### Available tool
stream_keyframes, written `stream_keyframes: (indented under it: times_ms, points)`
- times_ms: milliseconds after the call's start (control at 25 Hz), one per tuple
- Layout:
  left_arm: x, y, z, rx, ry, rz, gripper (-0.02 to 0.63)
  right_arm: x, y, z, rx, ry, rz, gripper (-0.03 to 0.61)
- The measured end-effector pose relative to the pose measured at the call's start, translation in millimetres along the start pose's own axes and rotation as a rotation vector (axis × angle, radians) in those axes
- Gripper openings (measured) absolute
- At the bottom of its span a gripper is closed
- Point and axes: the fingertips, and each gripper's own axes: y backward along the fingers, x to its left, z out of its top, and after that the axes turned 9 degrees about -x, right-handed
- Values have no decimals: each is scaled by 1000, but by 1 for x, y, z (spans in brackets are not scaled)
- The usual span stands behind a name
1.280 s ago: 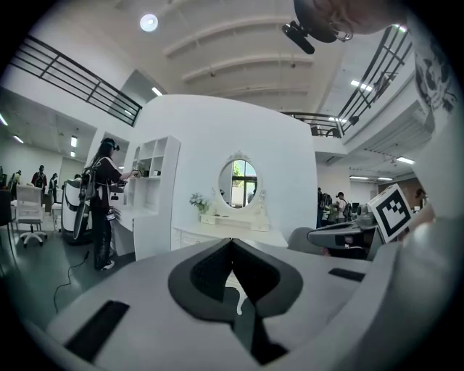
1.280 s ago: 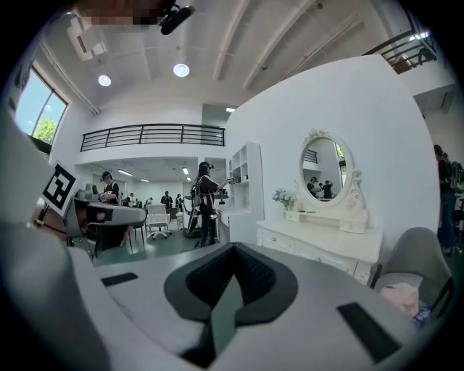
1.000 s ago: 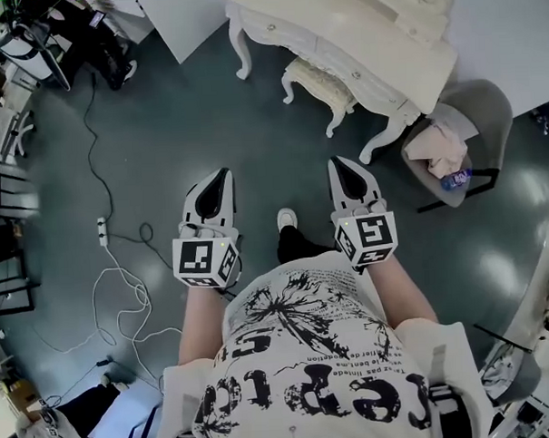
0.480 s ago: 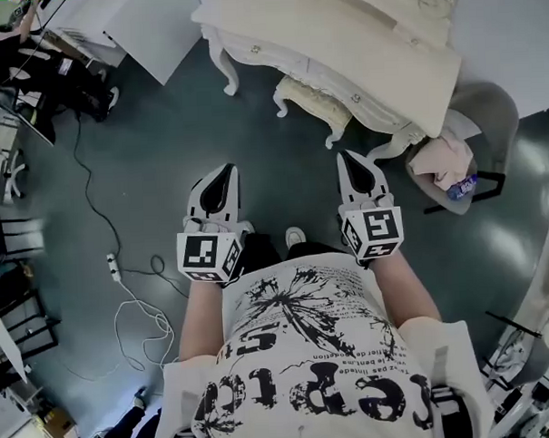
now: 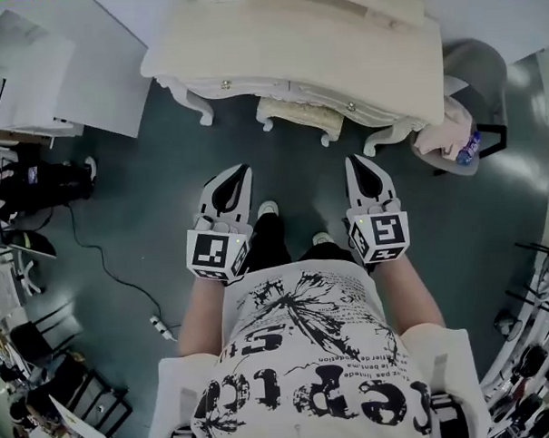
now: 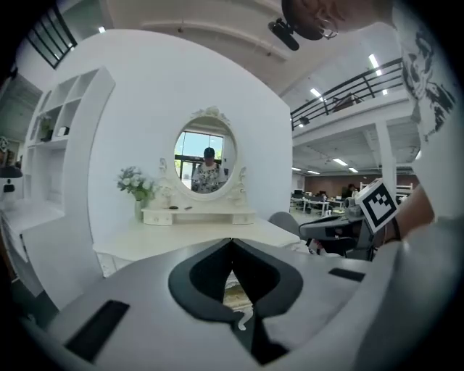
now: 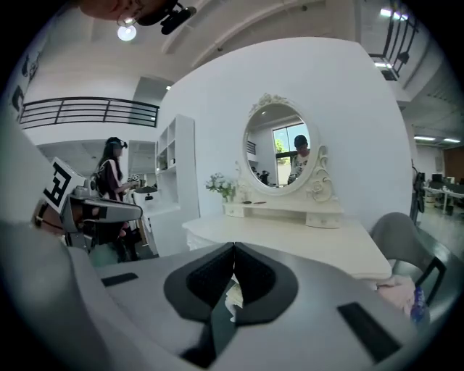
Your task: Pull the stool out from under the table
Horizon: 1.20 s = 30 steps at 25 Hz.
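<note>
Dark grey-green polished floor (image 5: 163, 173) filled the room, with the cream carved dressing surface (image 5: 285, 41) at twelve o'clock. Tucked beneath its front edge sat the cream cushioned stool with curved wooden legs (image 5: 299, 114), only its near side showing. It looked rigid-framed and fairly light, likely to slide easily. The firm seat rail or legs would give a better hold than the soft cushion. Both closed and empty, the left gripper (image 5: 241, 170) and the right gripper (image 5: 355, 161) pointed towards the stool, not touching it.
</note>
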Motion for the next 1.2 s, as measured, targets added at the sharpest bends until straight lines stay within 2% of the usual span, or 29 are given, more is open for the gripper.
stream_keyframes:
  times_ms: [160, 320, 600, 760, 960, 1200]
  points:
    - [35, -32, -18, 50, 15, -123, 17, 0, -25, -16, 25, -21, -107, 15]
    - [57, -59, -48, 88, 41, -194, 17, -3, -48, -40, 50, -47, -153, 17]
    - [72, -110, -135, 142, 87, -220, 16, -30, -94, -117, 100, -96, -207, 17]
    - [71, -118, -202, 185, 136, -181, 15, -37, -102, -180, 128, -106, -209, 17]
    - [64, -117, -305, 232, 135, -142, 17, -54, -99, -276, 144, -84, -215, 17]
    - [50, -106, -411, 200, 166, -127, 16, -70, -102, -402, 202, -49, -259, 17]
